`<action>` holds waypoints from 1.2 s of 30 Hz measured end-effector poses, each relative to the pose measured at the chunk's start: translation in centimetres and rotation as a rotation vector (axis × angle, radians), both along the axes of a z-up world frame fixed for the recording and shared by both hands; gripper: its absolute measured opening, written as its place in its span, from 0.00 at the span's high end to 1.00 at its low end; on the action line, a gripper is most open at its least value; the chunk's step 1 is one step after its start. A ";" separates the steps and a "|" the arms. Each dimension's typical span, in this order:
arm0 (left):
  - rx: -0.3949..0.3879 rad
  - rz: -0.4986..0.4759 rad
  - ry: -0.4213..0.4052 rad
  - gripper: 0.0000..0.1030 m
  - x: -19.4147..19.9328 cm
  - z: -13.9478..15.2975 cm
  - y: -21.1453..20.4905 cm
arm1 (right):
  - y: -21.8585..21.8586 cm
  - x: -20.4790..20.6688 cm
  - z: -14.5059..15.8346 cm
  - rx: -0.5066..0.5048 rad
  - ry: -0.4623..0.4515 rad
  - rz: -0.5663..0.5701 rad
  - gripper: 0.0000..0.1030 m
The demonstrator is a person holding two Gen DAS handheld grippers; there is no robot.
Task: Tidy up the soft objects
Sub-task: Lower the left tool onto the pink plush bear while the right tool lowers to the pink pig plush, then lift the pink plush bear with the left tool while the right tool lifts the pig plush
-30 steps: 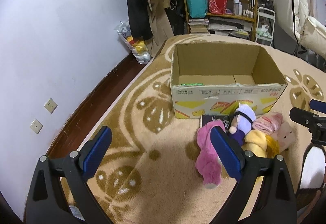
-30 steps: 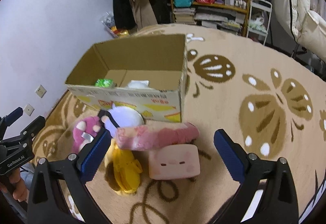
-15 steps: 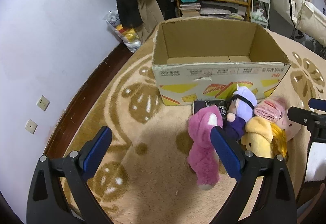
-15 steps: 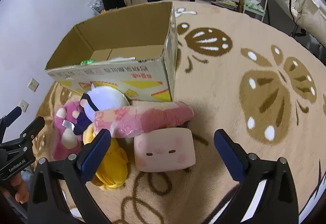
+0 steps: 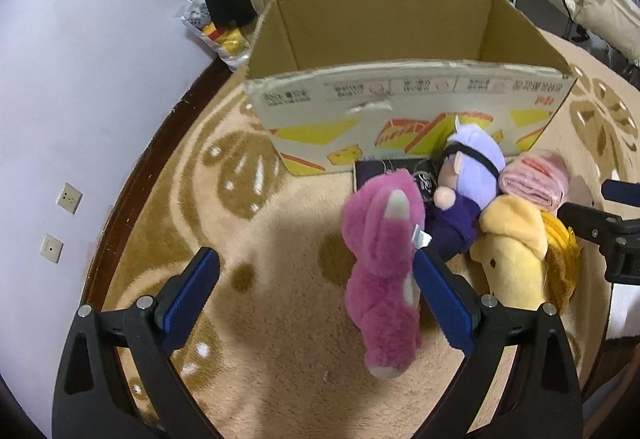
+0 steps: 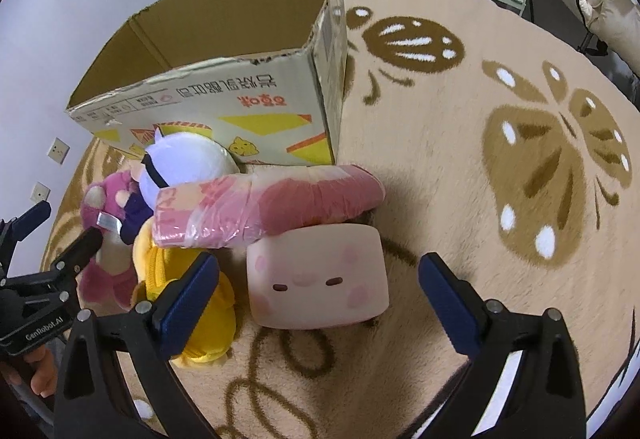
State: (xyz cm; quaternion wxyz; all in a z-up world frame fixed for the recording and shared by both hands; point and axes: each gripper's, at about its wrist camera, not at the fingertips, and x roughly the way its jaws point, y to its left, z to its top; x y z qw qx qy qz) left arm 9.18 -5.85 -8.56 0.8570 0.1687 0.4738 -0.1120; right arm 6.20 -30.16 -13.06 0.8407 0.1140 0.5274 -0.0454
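Both grippers, left [image 5: 316, 295] and right [image 6: 319, 291], hang spread and empty over soft toys heaped against the cardboard box [image 5: 400, 107]; bare carpet [image 6: 500, 199] lies right. Only the right view shows the pink block plush [image 6: 318, 279].

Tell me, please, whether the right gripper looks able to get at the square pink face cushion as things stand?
Probably yes. The right gripper is open with the face cushion lying between its fingers. Only the wrapped pink roll overlaps the cushion's far edge; the near side is free.
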 end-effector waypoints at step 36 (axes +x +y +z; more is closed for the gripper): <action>-0.021 -0.070 0.094 0.65 0.2 -3.7 -0.4 | 1.2 0.1 0.1 -0.010 0.026 0.054 0.56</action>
